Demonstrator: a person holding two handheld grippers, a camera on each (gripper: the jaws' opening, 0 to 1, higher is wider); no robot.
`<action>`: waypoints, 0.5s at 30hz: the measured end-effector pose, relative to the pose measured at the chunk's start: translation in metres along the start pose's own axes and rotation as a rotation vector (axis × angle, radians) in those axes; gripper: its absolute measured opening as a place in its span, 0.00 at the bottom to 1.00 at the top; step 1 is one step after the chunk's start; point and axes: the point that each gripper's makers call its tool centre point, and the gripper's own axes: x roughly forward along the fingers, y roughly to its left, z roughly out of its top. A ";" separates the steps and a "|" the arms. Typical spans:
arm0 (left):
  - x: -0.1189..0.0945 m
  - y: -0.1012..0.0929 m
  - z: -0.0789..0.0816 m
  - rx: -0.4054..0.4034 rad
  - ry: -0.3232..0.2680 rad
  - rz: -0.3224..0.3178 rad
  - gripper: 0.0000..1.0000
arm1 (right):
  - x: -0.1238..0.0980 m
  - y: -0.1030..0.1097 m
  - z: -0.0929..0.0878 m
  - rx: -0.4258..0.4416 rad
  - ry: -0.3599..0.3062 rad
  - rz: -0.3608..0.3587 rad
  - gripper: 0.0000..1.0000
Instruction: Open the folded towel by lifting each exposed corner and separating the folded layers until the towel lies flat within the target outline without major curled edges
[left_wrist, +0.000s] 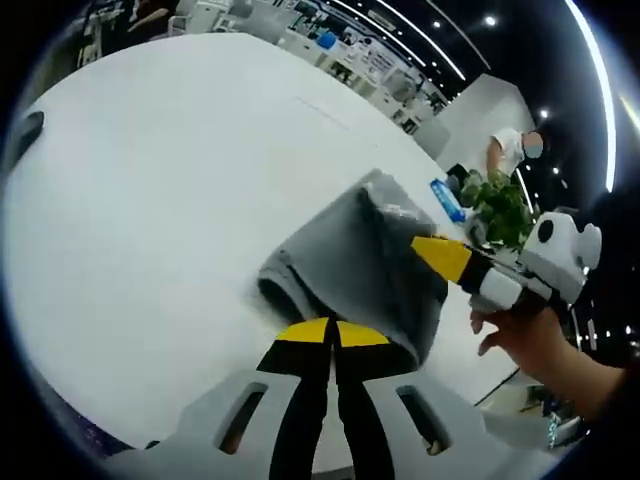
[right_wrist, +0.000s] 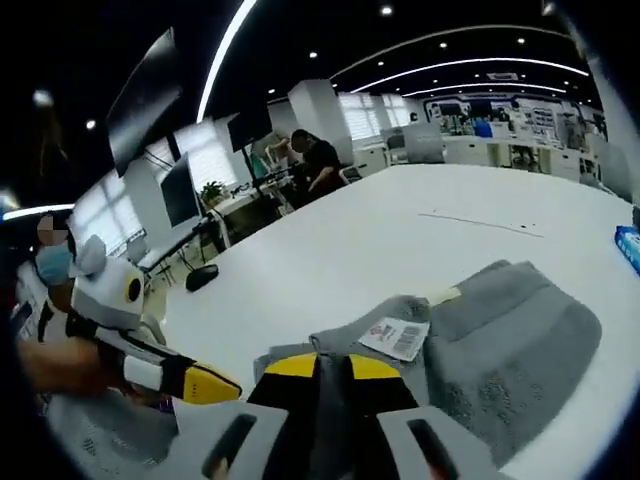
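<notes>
The grey towel (left_wrist: 350, 265) lies bunched and partly folded on the white table (left_wrist: 170, 200). My left gripper (left_wrist: 331, 333) rises from the bottom with its yellow tips pressed together on the towel's near edge. My right gripper (left_wrist: 440, 256) comes in from the right, held by a hand (left_wrist: 530, 340), with its yellow tip on the towel's far side. In the right gripper view the towel (right_wrist: 510, 340) shows a white label (right_wrist: 398, 338). There my right gripper (right_wrist: 331, 367) is shut on a raised fold, and my left gripper (right_wrist: 205, 384) enters from the left.
A blue packet (left_wrist: 446, 198) and a green plant (left_wrist: 500, 205) sit by the table's far edge. A dark object (right_wrist: 200, 277) lies on the table. A faint thin line (right_wrist: 480, 222) marks the tabletop. People stand near desks beyond the table.
</notes>
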 end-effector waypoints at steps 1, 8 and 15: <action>0.000 0.000 0.000 -0.001 -0.002 -0.001 0.00 | 0.004 0.005 -0.001 -0.002 0.003 0.004 0.06; -0.002 0.002 0.004 -0.021 -0.021 0.000 0.00 | 0.030 0.032 -0.006 -0.019 0.010 0.022 0.17; -0.002 0.003 0.004 -0.038 -0.021 0.002 0.00 | 0.031 0.026 -0.012 -0.170 0.069 -0.029 0.37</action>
